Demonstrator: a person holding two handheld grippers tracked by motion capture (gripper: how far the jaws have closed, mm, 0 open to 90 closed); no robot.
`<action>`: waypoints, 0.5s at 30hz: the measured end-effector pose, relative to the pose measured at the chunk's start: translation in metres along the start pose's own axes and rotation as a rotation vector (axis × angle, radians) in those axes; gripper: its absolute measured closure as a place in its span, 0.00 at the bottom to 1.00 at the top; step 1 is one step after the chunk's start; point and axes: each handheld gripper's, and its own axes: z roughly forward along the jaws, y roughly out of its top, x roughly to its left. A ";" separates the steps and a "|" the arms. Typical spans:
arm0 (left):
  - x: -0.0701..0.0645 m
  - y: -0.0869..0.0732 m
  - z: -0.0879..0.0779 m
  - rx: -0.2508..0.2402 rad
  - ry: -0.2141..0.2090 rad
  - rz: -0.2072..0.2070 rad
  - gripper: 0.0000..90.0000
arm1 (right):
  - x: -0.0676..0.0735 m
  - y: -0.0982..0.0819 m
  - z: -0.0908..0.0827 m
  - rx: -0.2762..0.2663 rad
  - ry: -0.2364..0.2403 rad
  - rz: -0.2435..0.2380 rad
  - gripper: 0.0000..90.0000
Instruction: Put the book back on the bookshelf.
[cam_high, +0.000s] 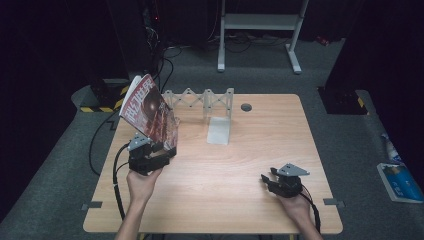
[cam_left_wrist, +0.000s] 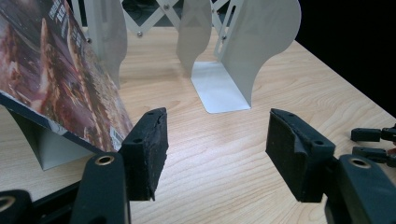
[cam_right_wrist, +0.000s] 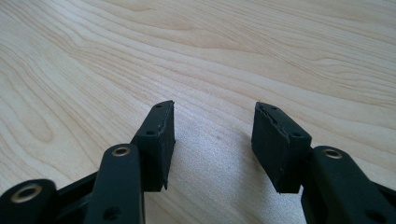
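The magazine (cam_high: 148, 112) leans tilted at the desk's (cam_high: 225, 170) far left, against the left end of the metal book rack (cam_high: 210, 102), so we judge it not yet slotted upright. Our left claw (cam_high: 159, 150) sits open just beside its lower edge, gripping nothing; our right claw (cam_high: 267, 180) rests open and empty, near right

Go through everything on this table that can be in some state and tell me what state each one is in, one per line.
Magazine: tilted, propped beside the left gripper, not between its jaws.
Expanding rack: stretched open across the back of the table, its slots empty.
Left gripper: jaws open, nothing between them.
Right gripper: jaws open, nothing between them, low over bare wood.
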 end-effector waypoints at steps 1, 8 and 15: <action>0.000 0.000 0.000 0.002 -0.002 -0.003 0.43 | 0.000 0.000 0.000 0.000 0.000 0.000 0.55; -0.002 -0.005 0.006 0.019 -0.004 -0.004 0.43 | 0.000 0.000 0.000 0.000 0.000 0.001 0.55; -0.004 -0.008 0.012 0.027 -0.012 0.000 0.44 | 0.000 0.000 0.000 0.000 0.000 0.001 0.55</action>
